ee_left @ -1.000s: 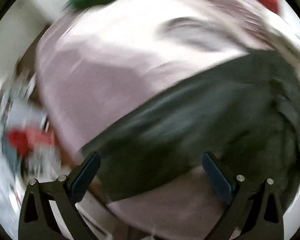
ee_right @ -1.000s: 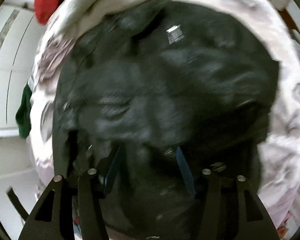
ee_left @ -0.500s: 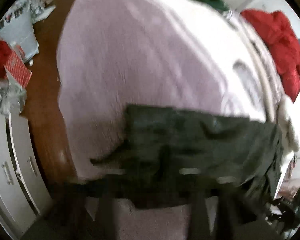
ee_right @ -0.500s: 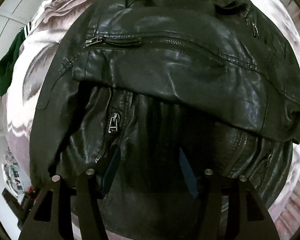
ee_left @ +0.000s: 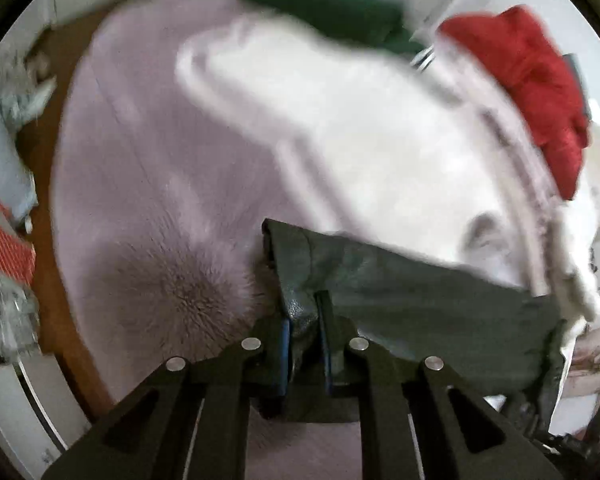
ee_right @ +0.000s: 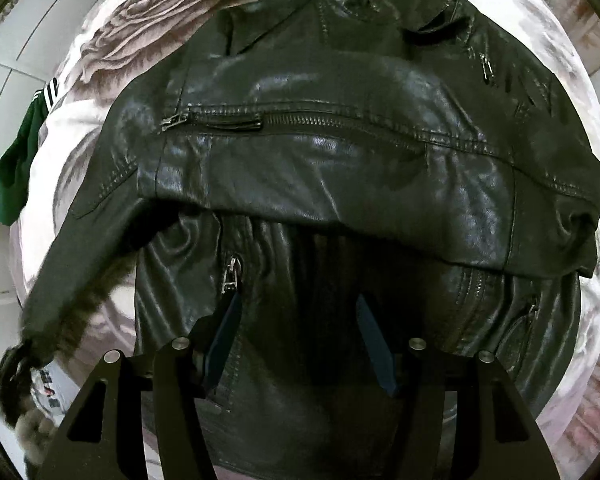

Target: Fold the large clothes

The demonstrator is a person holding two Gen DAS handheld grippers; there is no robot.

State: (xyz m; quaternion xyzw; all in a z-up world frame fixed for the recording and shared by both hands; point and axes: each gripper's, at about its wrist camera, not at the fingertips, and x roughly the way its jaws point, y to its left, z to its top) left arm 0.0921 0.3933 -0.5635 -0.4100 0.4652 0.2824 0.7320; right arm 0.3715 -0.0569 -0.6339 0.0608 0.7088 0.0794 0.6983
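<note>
A black leather jacket (ee_right: 340,152) lies front up on a fluffy lilac blanket (ee_left: 148,184), one sleeve folded across its chest. In the left wrist view my left gripper (ee_left: 303,312) is shut on the cuff end of the other sleeve (ee_left: 400,292), which stretches away to the right above the blanket. That same sleeve (ee_right: 84,248) runs down-left in the right wrist view, its end blurred. My right gripper (ee_right: 299,300) points down at the jacket's lower front. Its jaws stand apart, and I see no fold pinched between the blue pads (ee_right: 226,320).
A green garment (ee_left: 328,4), a red garment (ee_left: 532,80) and a white fluffy garment (ee_left: 340,100) lie at the far side of the bed. Wooden floor (ee_left: 48,280), a red box (ee_left: 4,244) and clutter are off the blanket's left edge. White cupboard fronts (ee_right: 4,92) stand nearby.
The left gripper went from wide open above the jacket to shut on the sleeve cuff, and has swung out over the blanket with it. The right gripper drifted toward the jacket's lower front.
</note>
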